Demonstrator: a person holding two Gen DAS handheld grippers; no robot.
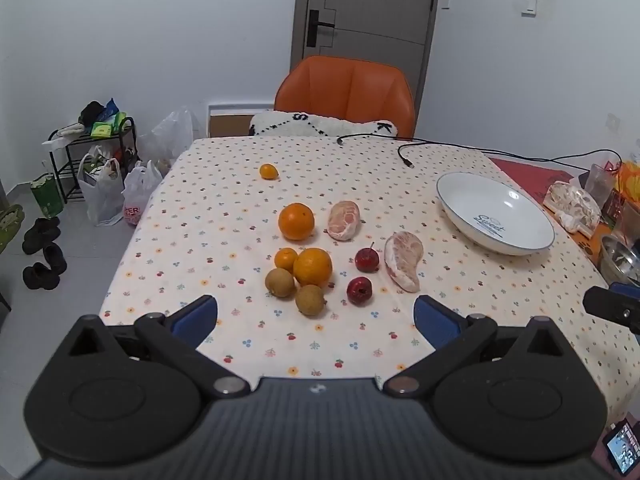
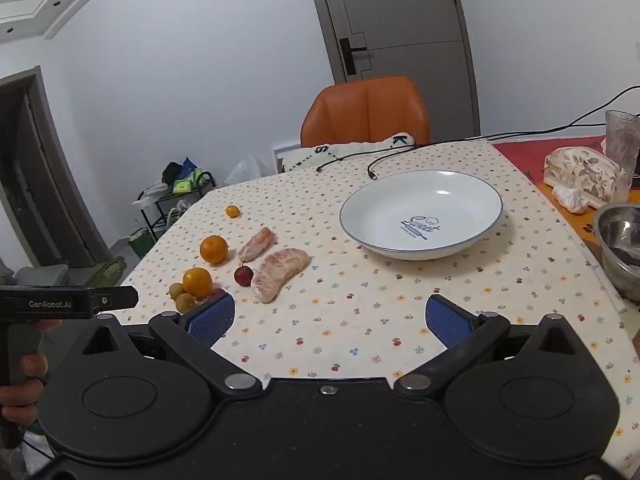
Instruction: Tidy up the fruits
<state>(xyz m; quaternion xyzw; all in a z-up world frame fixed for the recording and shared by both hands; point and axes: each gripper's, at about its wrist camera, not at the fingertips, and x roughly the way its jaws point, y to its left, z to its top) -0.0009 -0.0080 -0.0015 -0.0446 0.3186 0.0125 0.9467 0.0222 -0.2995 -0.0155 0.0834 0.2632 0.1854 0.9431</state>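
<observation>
Fruit lies loose on the patterned tablecloth (image 1: 224, 240): two large oranges (image 1: 296, 221) (image 1: 312, 267), a small orange (image 1: 285, 259), a far small orange (image 1: 268, 171), two brown round fruits (image 1: 280, 282) (image 1: 309, 300), two small red fruits (image 1: 366, 259) (image 1: 359, 290) and two peeled pomelo pieces (image 1: 344, 220) (image 1: 403, 265). An empty white bowl (image 1: 456, 208), also in the right wrist view (image 2: 421, 213), stands to the right. My left gripper (image 1: 316, 316) is open just short of the fruit cluster. My right gripper (image 2: 330, 318) is open over bare cloth, the pomelo piece (image 2: 280, 274) ahead left.
An orange chair (image 1: 346, 94) stands behind the table. Black cables (image 1: 404, 152) lie at the far edge. A metal bowl (image 2: 620, 240), a wrapped bundle (image 2: 582, 178) and a glass (image 2: 622, 136) crowd the right side. Bags and a rack (image 1: 96, 152) stand on the floor left.
</observation>
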